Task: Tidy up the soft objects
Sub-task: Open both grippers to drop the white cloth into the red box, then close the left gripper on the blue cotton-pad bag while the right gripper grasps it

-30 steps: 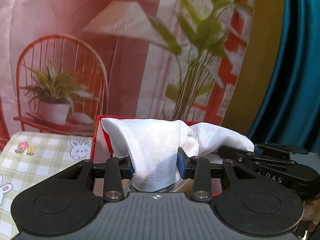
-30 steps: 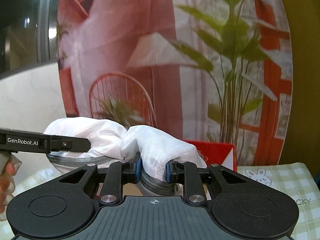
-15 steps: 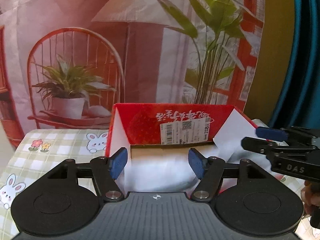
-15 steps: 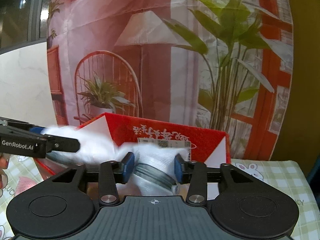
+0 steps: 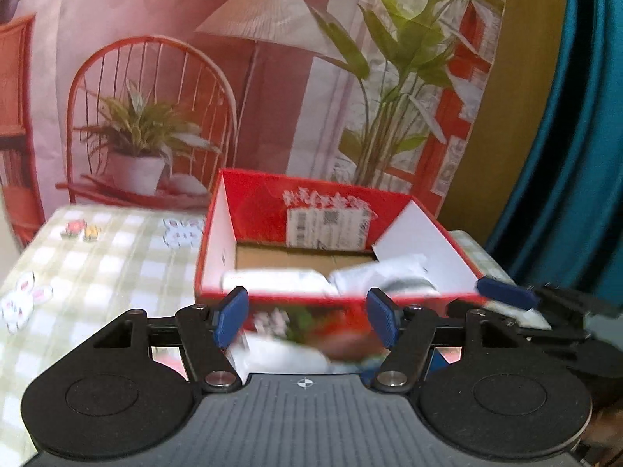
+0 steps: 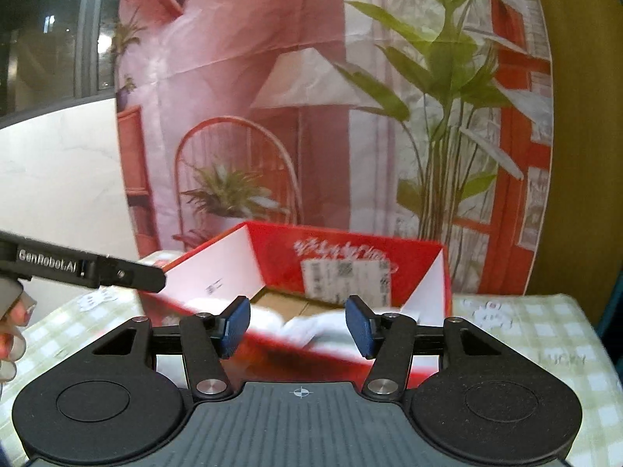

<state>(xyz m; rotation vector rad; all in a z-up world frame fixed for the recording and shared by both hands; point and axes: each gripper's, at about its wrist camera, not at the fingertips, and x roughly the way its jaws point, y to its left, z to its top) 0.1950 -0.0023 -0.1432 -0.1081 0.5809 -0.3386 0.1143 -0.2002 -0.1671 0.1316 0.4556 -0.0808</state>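
A white mesh cloth (image 5: 280, 281) lies loose on the cardboard floor of the open red box (image 5: 216, 241), in two bunched parts. My left gripper (image 5: 307, 321) hangs open just before the box's front rim, nothing between its blue pads (image 5: 231, 319). In the right wrist view the cloth (image 6: 323, 321) shows over the front rim of the box (image 6: 218, 272). My right gripper (image 6: 298, 325) is there with its jaws opening and empty. Each gripper appears in the other's view: the right gripper (image 5: 506, 296) at the box's right corner, the left gripper (image 6: 89, 266) at its left corner.
The box stands on a table under a green checked cloth with rabbits (image 5: 97, 257). A printed backdrop with a chair, lamp and plants (image 5: 272, 97) hangs close behind it. A teal curtain (image 5: 564, 155) is at the right. A person's hand (image 6: 11, 327) holds the left gripper.
Both grippers held the white cloth above the box a second ago. They have let go, the cloth has dropped into the box, and both have drawn back from it.
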